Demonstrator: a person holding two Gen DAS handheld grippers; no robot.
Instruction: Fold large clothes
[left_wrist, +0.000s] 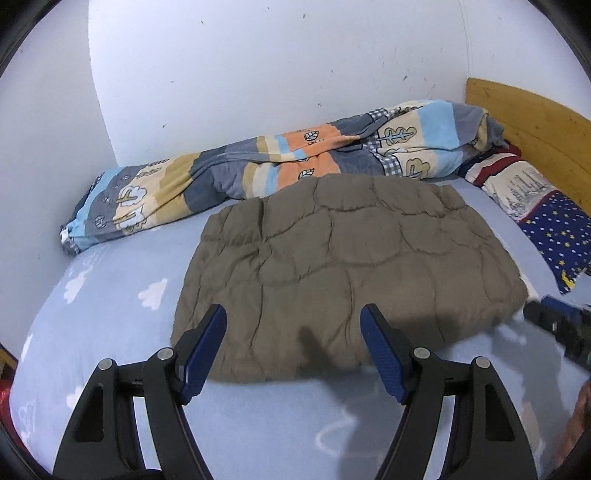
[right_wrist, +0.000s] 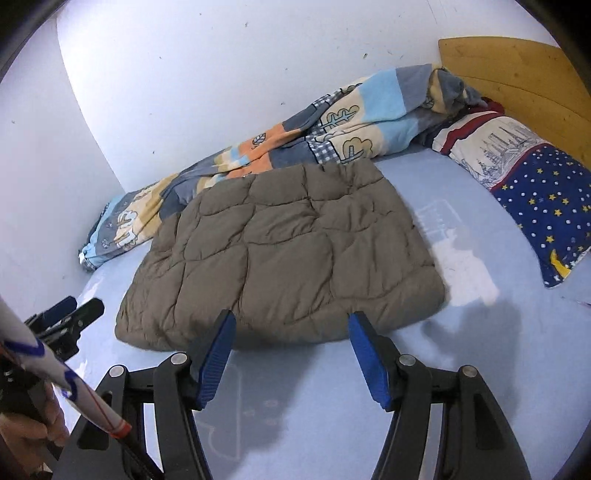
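My left gripper (left_wrist: 293, 321) hangs over the near edge of the brown quilted garment (left_wrist: 347, 273), its blue-padded jaws spread wide with nothing between them. My right gripper (right_wrist: 291, 326) sits in much the same pose, jaws parted and empty, the tips just short of the garment's near hem. The garment lies folded into a puffy, roughly rectangular block in the middle of the bed, on the pale blue sheet (left_wrist: 110, 325) printed with white clouds. I can find no brand tag, label or lettering on the garment; its surface shows only stitched quilting seams. Behind it, against the white wall (left_wrist: 258, 74), a bunched duvet (left_wrist: 258, 166) stretches across the bed, patterned in blue, grey, orange and cream blocks with little tree and leaf drawings, and its near edge touches the garment's far edge. Toward the wooden headboard (right_wrist: 517, 74) rests a pillow (right_wrist: 524, 177), dark blue with white dots and yellow stars at one end, pale with a line-drawn skyline and red stripes at the other; no readable words there either. From the right wrist camera I see my left gripper low at the left, and a white stick (right_wrist: 55, 376) with blue markings and a red band crossing that corner; its marks are too blurred to read.
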